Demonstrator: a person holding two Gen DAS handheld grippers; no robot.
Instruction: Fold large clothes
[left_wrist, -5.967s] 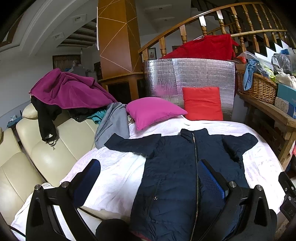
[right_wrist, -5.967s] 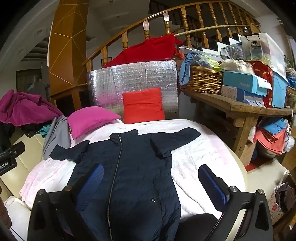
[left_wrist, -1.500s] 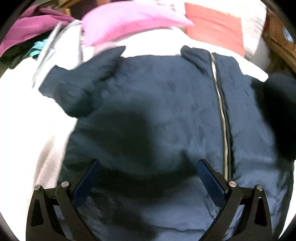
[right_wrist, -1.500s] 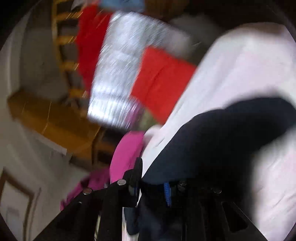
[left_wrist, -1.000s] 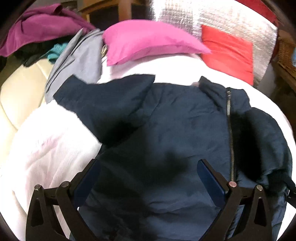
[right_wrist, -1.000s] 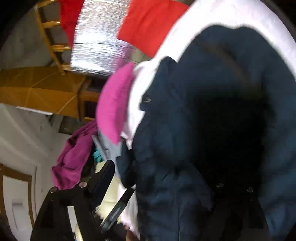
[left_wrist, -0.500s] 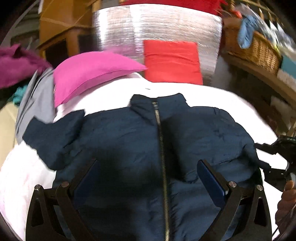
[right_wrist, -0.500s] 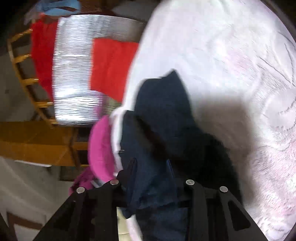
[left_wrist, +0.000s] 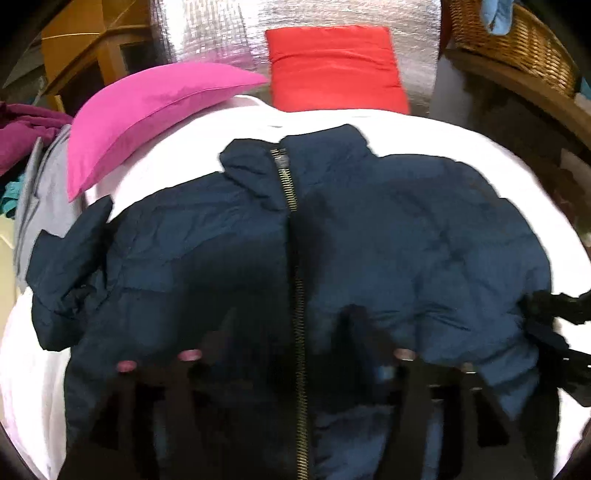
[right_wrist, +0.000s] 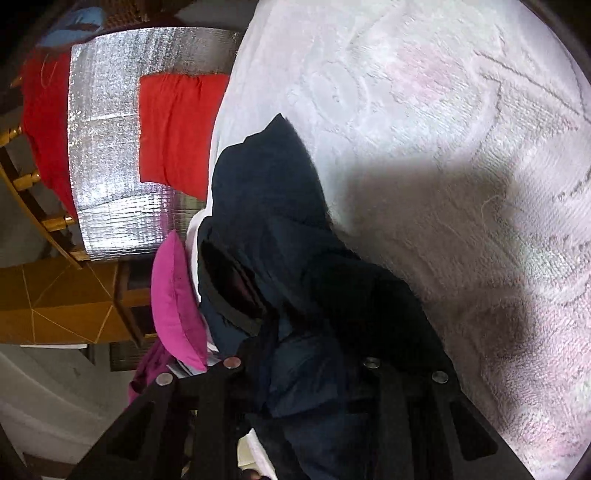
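White cover (right_wrist: 443, 110) under everything, napped, prob. some drag on fabric. Navy jacket (left_wrist: 207, 240) spread front-up on it, zipped, puffy.

Pink cushion (left_wrist: 147, 110) just past jacket's shoulder on the unfolded side. Red cushion (left_wrist: 332, 66) beyond jacket's collar, near but apart.

Folded sleeve (left_wrist: 443, 229) already laid in over jacket's chest, beside zip (left_wrist: 286, 184). Other sleeve (left_wrist: 66, 266) still sticking out off jacket's far side, crumpled at cuff.

Right hand-held gripper (right_wrist: 273, 306) at jacket's outer edge. Jaws just been closing, now clamped on folded sleeve fabric, thick wad between them.

Left hand-held gripper (left_wrist: 291, 325) low over jacket's front, straddling zip. Jaws just been closing, padded front between or under them. Too blurred to say if pinching yet.

Step in hand, at a guess: setting first sleeve fold, then other sleeve.

- Lay sleeve flat and parallel to zip, no bunching at shoulder.
- Press air out before letting go, since puffy fill likely to spring back.
- Pinch thin: one layer + seam, not whole wad.
- Keep hem from dragging on cover.
- Then take other sleeve near cuff and mirror the fold.
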